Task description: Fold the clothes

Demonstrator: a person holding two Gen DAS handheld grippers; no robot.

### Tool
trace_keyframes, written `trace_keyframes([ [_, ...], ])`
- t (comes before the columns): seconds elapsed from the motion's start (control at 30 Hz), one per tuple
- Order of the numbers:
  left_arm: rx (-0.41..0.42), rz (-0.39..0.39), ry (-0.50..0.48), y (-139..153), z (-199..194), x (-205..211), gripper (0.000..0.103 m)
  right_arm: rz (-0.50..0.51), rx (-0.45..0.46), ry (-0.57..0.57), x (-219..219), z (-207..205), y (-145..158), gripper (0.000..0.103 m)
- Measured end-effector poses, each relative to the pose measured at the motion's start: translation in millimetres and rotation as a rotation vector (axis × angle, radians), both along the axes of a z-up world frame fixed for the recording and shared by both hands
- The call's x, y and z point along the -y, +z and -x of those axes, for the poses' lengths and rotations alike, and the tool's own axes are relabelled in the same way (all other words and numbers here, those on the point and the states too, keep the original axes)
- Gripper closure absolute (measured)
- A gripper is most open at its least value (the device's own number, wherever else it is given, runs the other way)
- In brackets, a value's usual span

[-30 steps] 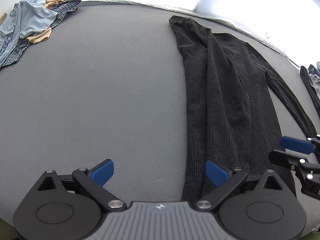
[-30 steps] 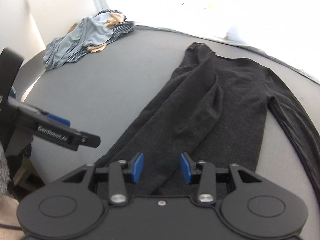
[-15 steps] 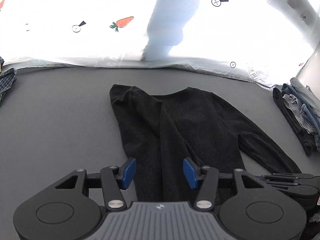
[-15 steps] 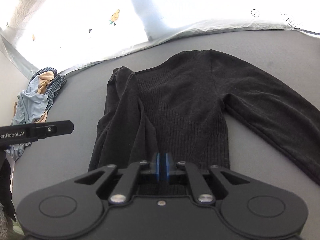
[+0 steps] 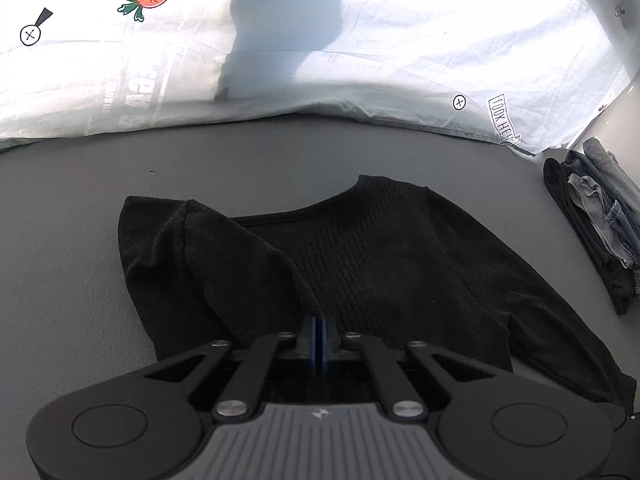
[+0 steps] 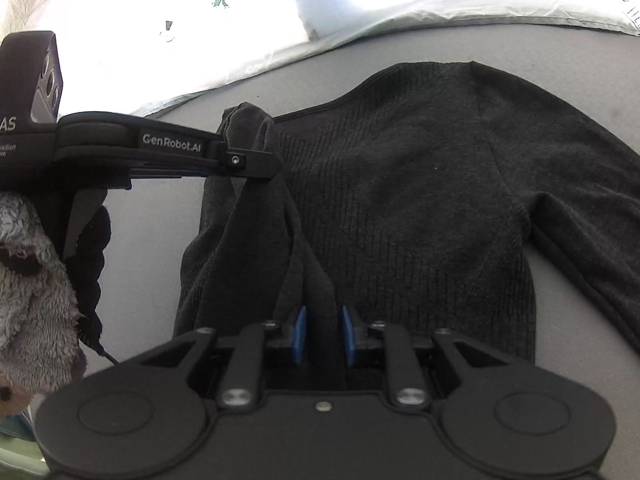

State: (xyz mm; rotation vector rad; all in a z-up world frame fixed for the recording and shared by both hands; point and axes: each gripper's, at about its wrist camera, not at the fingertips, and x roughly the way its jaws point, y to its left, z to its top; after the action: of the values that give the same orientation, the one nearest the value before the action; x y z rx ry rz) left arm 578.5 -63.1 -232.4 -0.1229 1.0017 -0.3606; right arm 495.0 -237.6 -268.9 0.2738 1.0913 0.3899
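Note:
A black ribbed sweater (image 5: 380,264) lies flat on the grey table (image 5: 72,240), neckline towards the far side; it also shows in the right wrist view (image 6: 400,200). Its left sleeve (image 5: 224,264) is folded over the body. My left gripper (image 5: 319,340) is shut, its blue pads pressed together at the edge of the folded sleeve; whether cloth is between them is hidden. My right gripper (image 6: 323,334) is partly closed around a raised fold of the left sleeve (image 6: 316,280). The left gripper (image 6: 256,162) shows from the side in the right wrist view, over the sweater's left shoulder.
A stack of folded jeans and dark clothes (image 5: 600,216) lies at the table's right edge. A white sheet with carrot prints (image 5: 160,40) hangs behind the table's far edge. A grey fluffy sleeve (image 6: 28,288) is at the left of the right wrist view.
Both grippers moved forward over the sweater. The left gripper closed from wide open to shut. The right gripper, shut half a second ago, now stands slightly apart around the sleeve fold.

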Motion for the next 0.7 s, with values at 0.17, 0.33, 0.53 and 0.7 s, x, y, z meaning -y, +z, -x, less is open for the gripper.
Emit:
trace_keyframes([
  [0.17, 0.042, 0.088, 0.062, 15, 8, -25, 0.103, -0.076, 0.031, -0.128, 15, 10, 10, 0.102],
  [0.33, 0.011, 0.103, 0.188, 10, 3, -57, 0.103, -0.036, 0.076, -0.153, 23, 13, 14, 0.102],
  [0.53, -0.008, -0.053, 0.227, -4, 8, -48, 0.091, 0.142, 0.126, -0.116, 15, 12, 19, 0.092],
  [0.7, 0.04, -0.002, 0.269, 22, 36, -51, 0.061, 0.164, 0.231, 0.044, 2, 43, 45, 0.09],
])
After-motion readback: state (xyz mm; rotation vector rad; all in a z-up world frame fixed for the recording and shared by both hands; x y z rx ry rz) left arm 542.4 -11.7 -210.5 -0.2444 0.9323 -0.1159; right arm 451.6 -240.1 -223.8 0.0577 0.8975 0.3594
